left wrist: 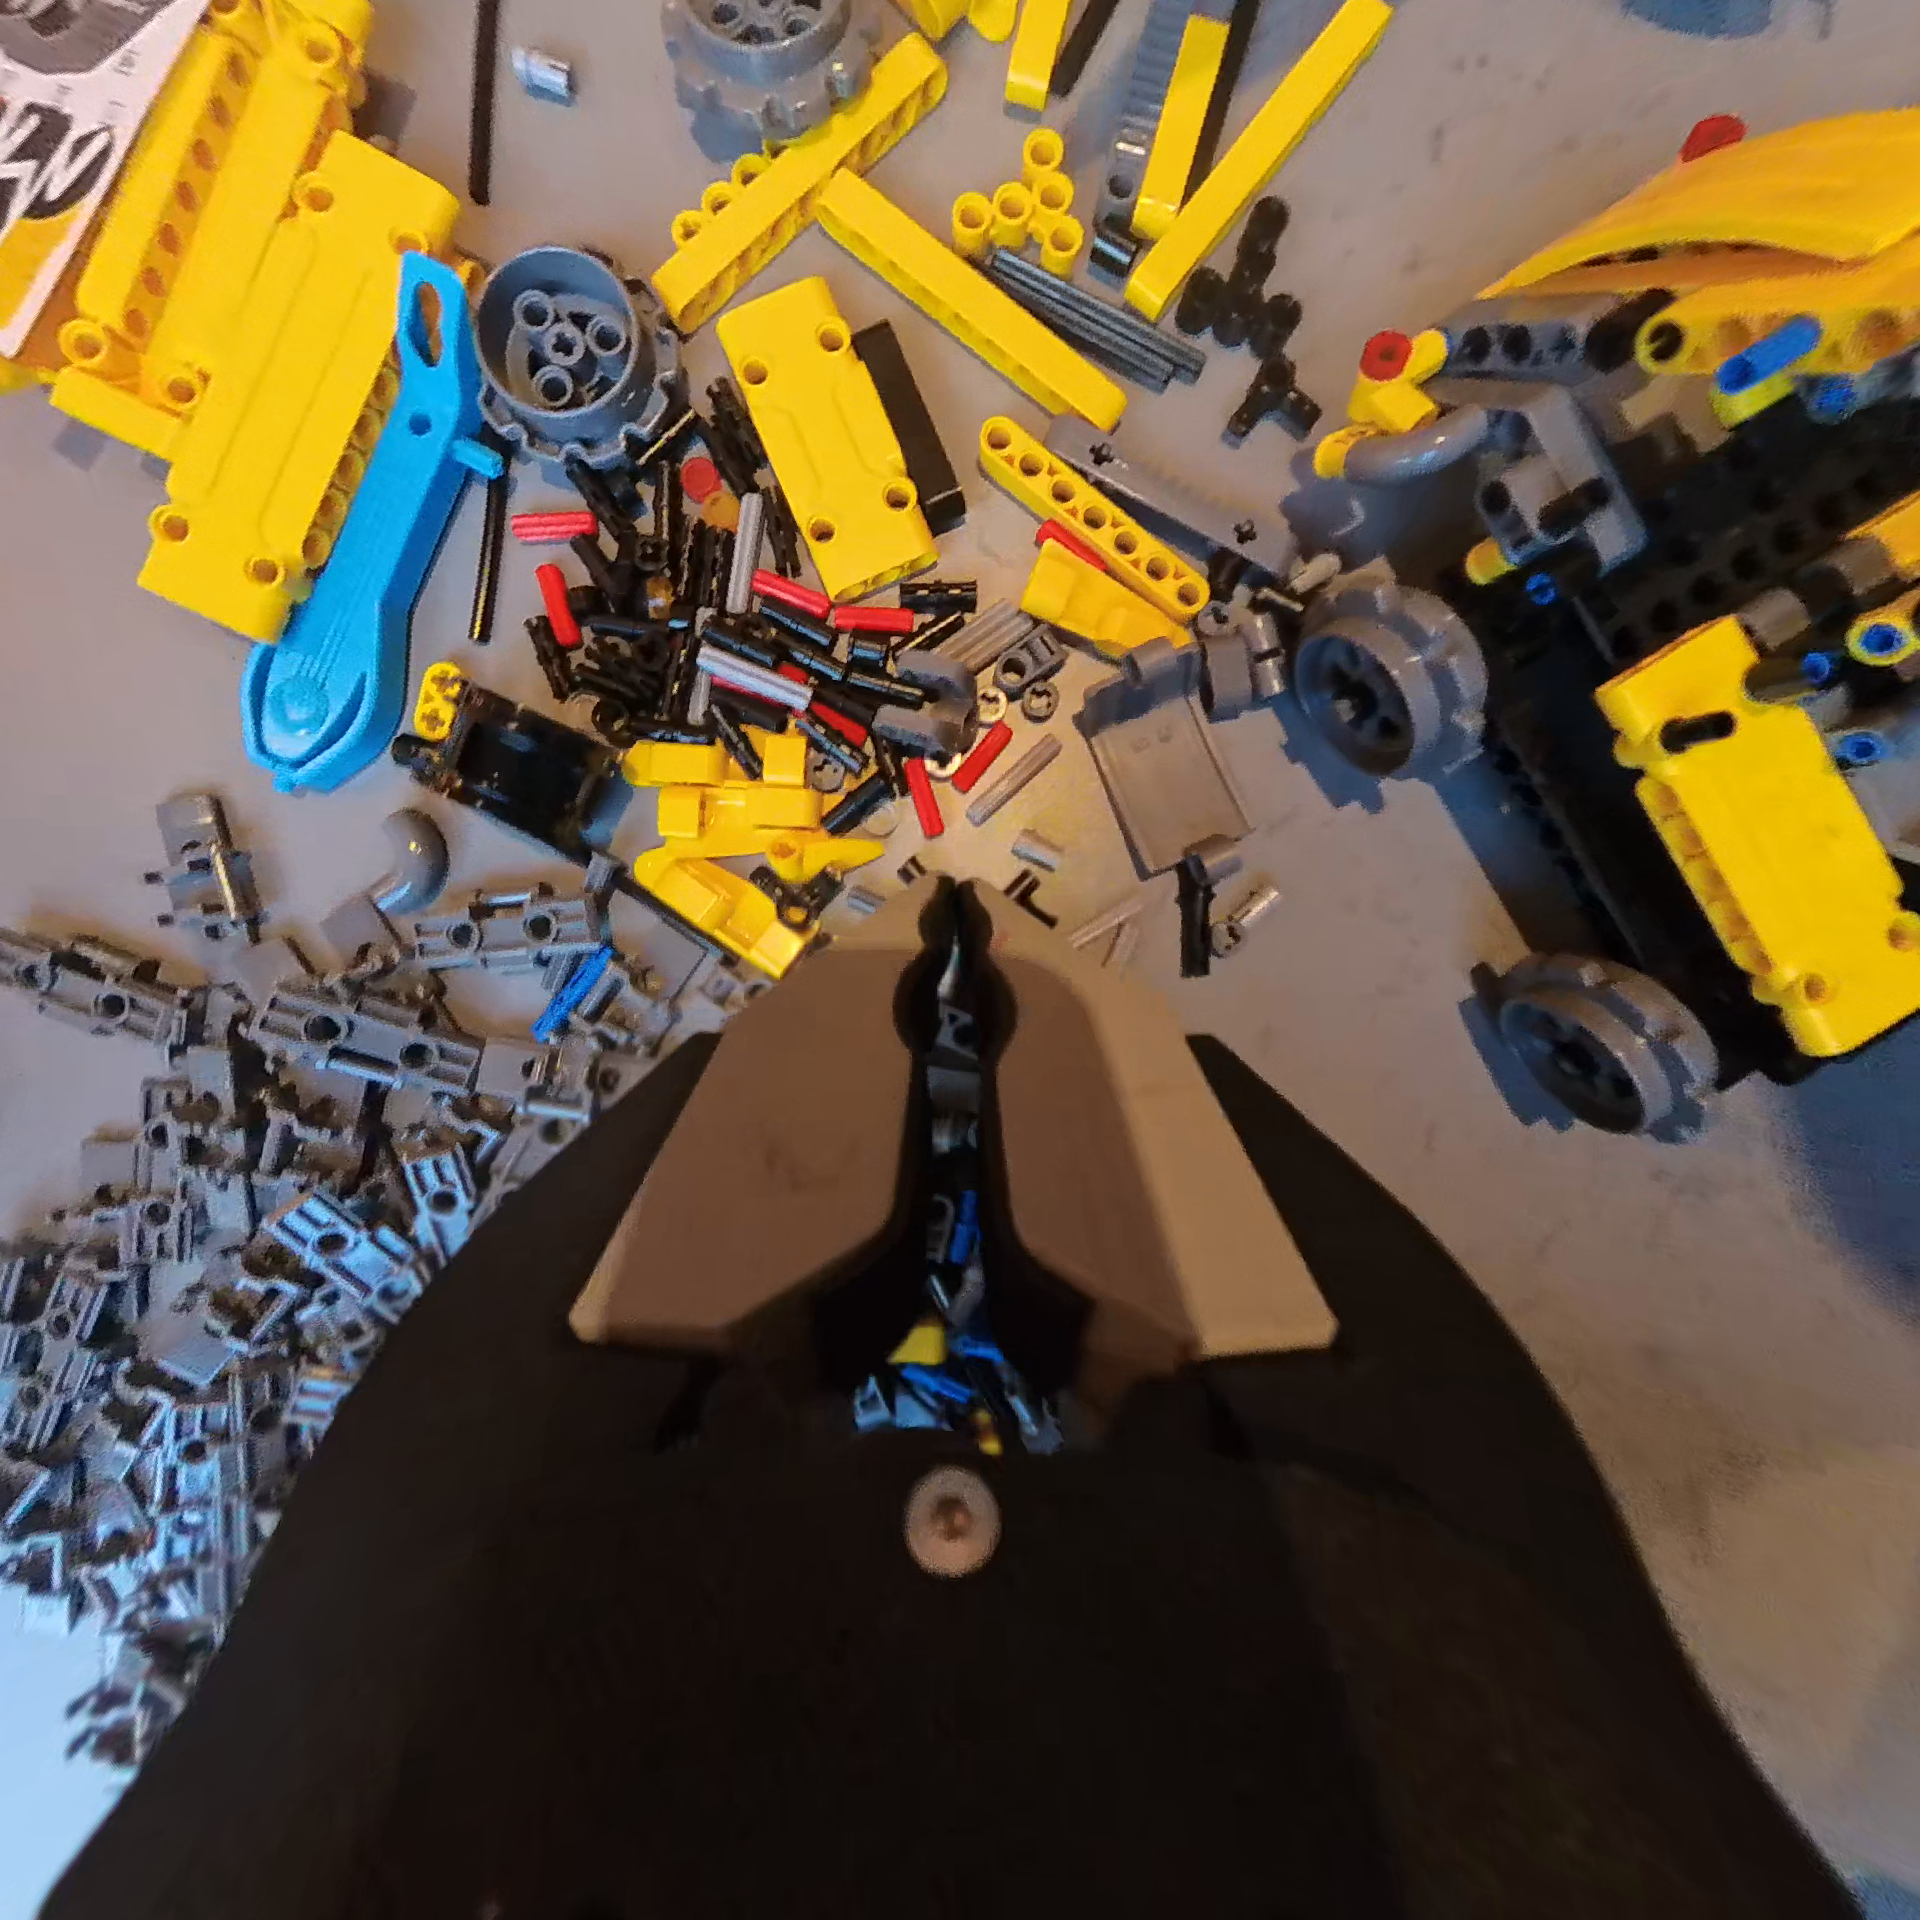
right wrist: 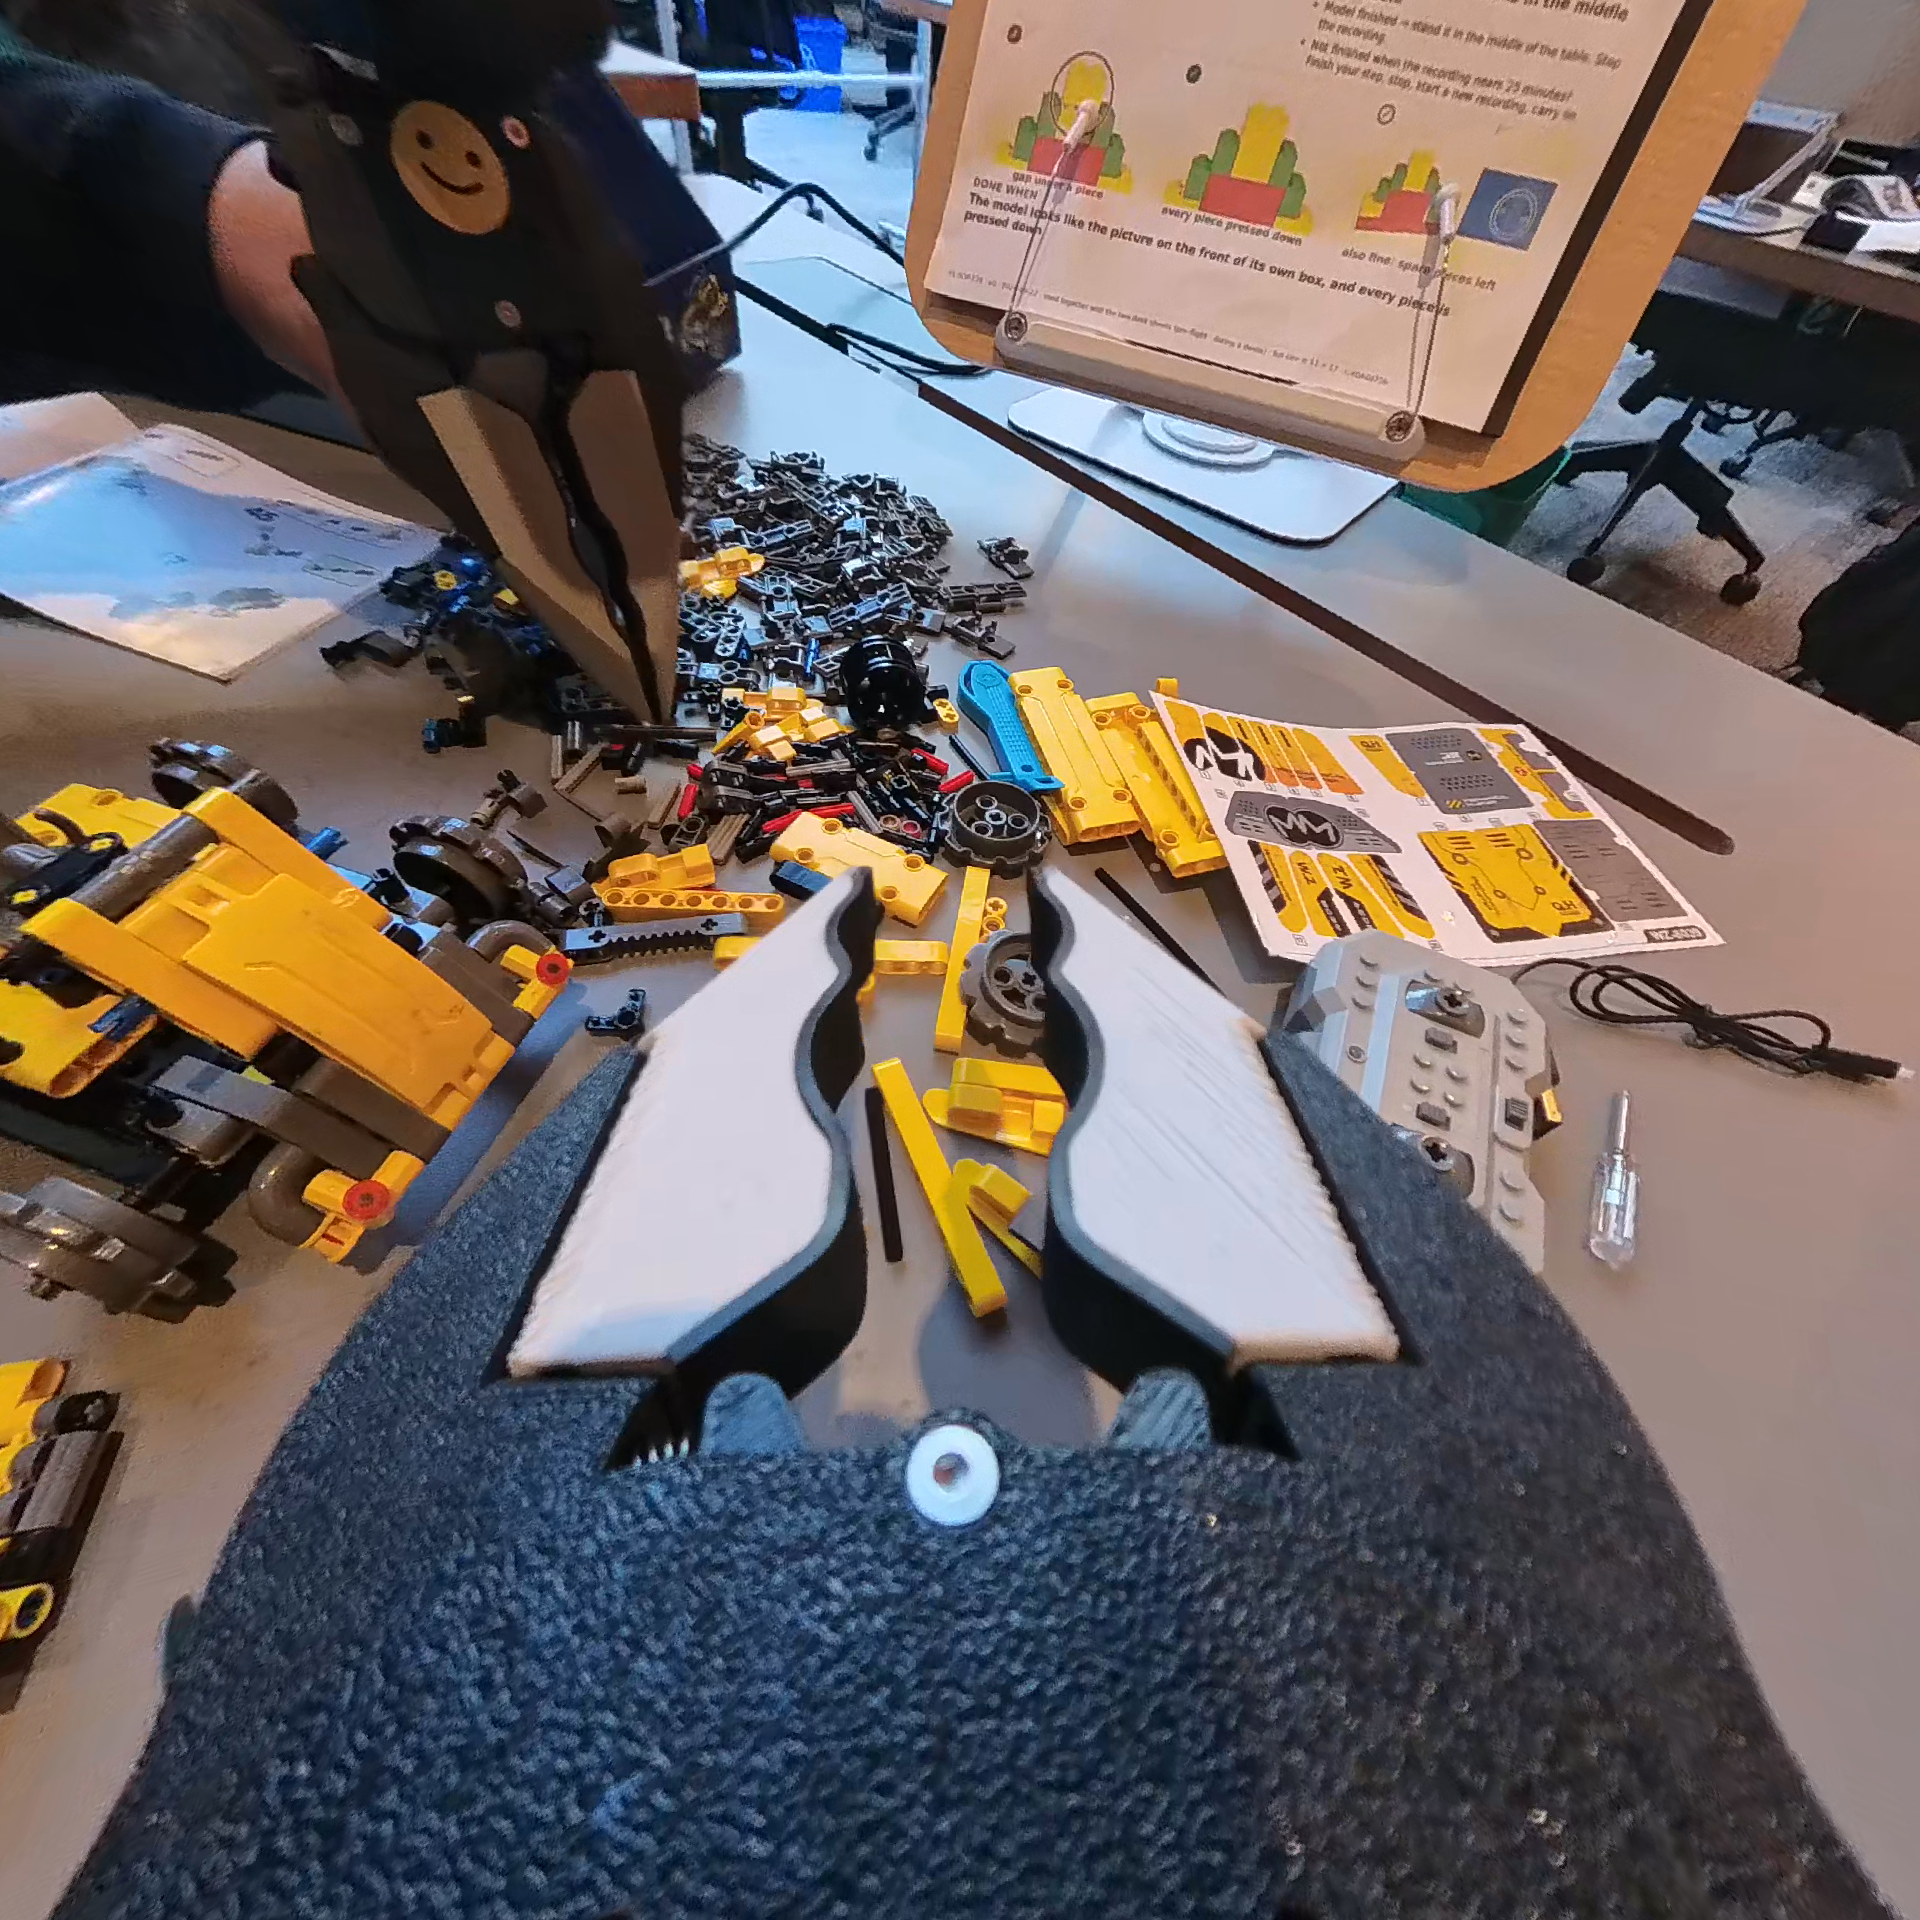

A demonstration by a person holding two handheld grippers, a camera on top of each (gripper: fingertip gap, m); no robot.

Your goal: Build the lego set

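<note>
Two grippers: left gripper (left wrist: pixel 951 894) has its jaws closed, tips down beside the pile of black and red plastic pins (left wrist: pixel 727 634); whether it grips anything cannot be told.
Right gripper (right wrist: pixel 951 894): jaws wide apart, empty, above loose yellow plastic beams (right wrist: pixel 935 1174).
Right view only: printed yellow-and-grey sticker sheet (right wrist: pixel 1455 831), clear-handled screwdriver (right wrist: pixel 1614 1195), printed instruction sheet on a stand (right wrist: pixel 1299 187).
Left view only: heap of grey connector pieces (left wrist: pixel 208 1195).
Both views: blue plastic separator tool (left wrist: pixel 364 540), part-built yellow-and-black vehicle model (right wrist: pixel 239 966).

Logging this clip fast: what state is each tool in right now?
Left tool: closed, tips down among the loose black pins; nothing visibly held.
Right tool: open, empty, hovering above yellow beams on the table.
</note>
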